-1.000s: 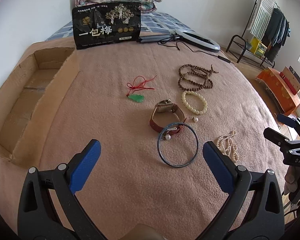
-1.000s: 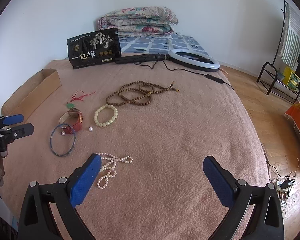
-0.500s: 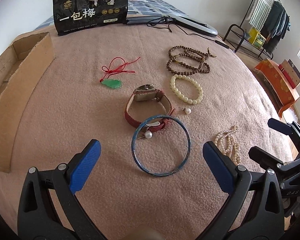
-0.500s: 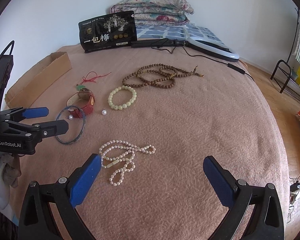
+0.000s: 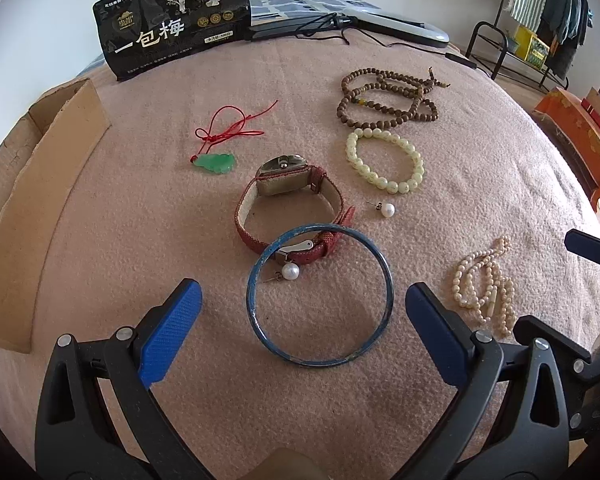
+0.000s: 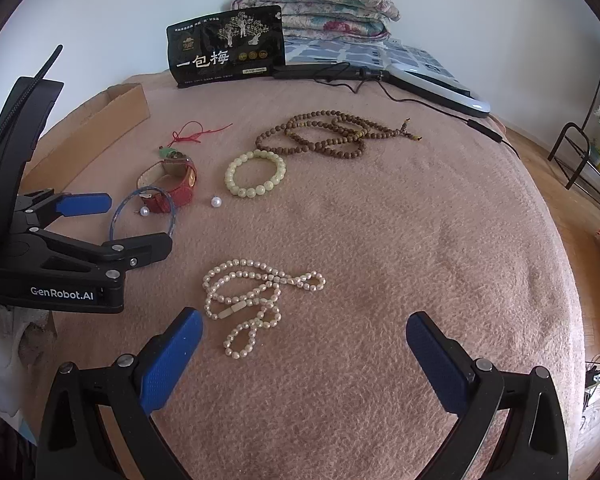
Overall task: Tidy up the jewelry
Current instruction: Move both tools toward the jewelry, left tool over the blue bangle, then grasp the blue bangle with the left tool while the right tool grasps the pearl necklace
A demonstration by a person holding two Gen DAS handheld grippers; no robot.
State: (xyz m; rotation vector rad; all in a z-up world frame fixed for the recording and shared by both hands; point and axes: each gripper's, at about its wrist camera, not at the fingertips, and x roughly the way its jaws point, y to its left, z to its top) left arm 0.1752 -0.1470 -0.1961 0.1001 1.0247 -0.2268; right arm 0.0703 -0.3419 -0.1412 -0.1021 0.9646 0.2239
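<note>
Jewelry lies on a pink blanket (image 5: 100,240). My left gripper (image 5: 300,320) is open, its fingers either side of a blue bangle (image 5: 260,326), just above it. A pearl earring (image 5: 290,271) lies inside the bangle, which overlaps a red-strap watch (image 5: 284,188). Beyond are a green pendant on red cord (image 5: 214,162), a pale bead bracelet (image 5: 384,164), a second pearl earring (image 5: 387,210) and brown prayer beads (image 5: 384,98). My right gripper (image 6: 304,344) is open, above a pearl necklace (image 6: 252,300) lying by its left finger.
An open cardboard box (image 5: 36,200) sits at the blanket's left edge. A black snack bag (image 5: 172,20) stands at the back with a ring light (image 6: 432,84) and its cable. Folded quilts (image 6: 320,4) lie behind. A clothes rack (image 5: 540,20) stands far right.
Both grippers have moved forward and down toward the blanket. The left one has closed in on the blue bangle; the right one has come over the pearl necklace. Both stay open.
</note>
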